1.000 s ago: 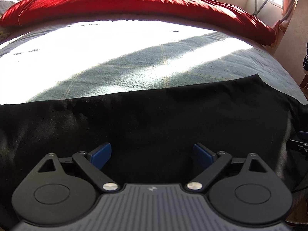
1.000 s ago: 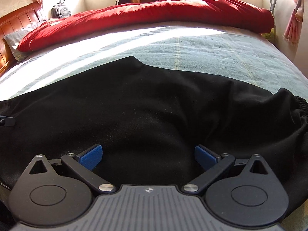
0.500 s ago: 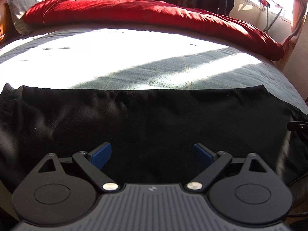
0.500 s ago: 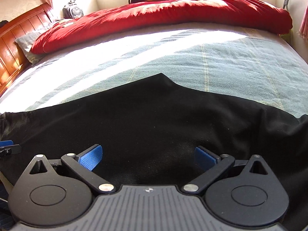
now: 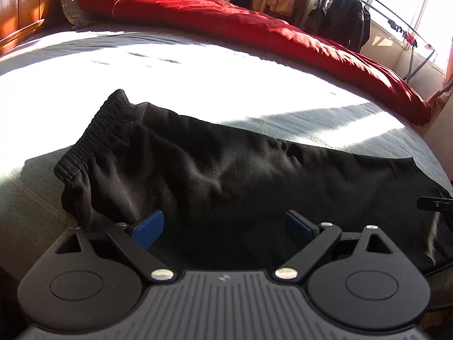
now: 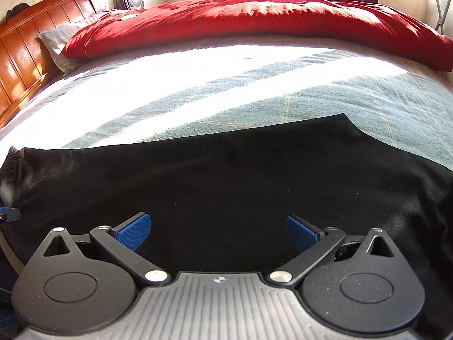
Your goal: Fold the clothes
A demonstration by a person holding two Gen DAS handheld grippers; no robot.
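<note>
Grippers: left gripper (image 5: pixel 223 226) has its blue pads spread wide, nothing between them; right gripper (image 6: pixel 218 231) shows the same wide gap, and neither one is gripping cloth.

Left claw position: it hovers low over the near edge of the black trousers (image 5: pixel 240 175), its left pad (image 5: pixel 148 226) just by a drooping corner of fabric at 7 o'clock.

Right claw position: it sits over the smooth middle of the trousers (image 6: pixel 226 175), both pads above flat black cloth.

Garment: laid lengthwise across the near part of the bed, from 9 o'clock to 3 o'clock in both views, and apparently doubled leg over leg, though I cannot be sure of the layers.

Waistband: the gathered elastic waistband (image 5: pixel 93 138) sits at 10 o'clock in the left view, rumpled and partly lifted off the sheet.

Far edge: straight and neat in the right view, rising to a small peak (image 6: pixel 344 117) at 1 o'clock.

Progress: early to middle, I'd say; the piece looks spread and ready, but no crosswise fold shows yet.

Left to do: likely smooth the waistband end, pinch both ends, bring one over the other.

Beyond: sunlit grey-green bedsheet (image 6: pixel 254 99), then the red duvet (image 6: pixel 254 19) at 12 o'clock, wooden headboard (image 6: pixel 25 56) at 10 o'clock, hanging clothes (image 5: pixel 348 17) farthest back.
</note>
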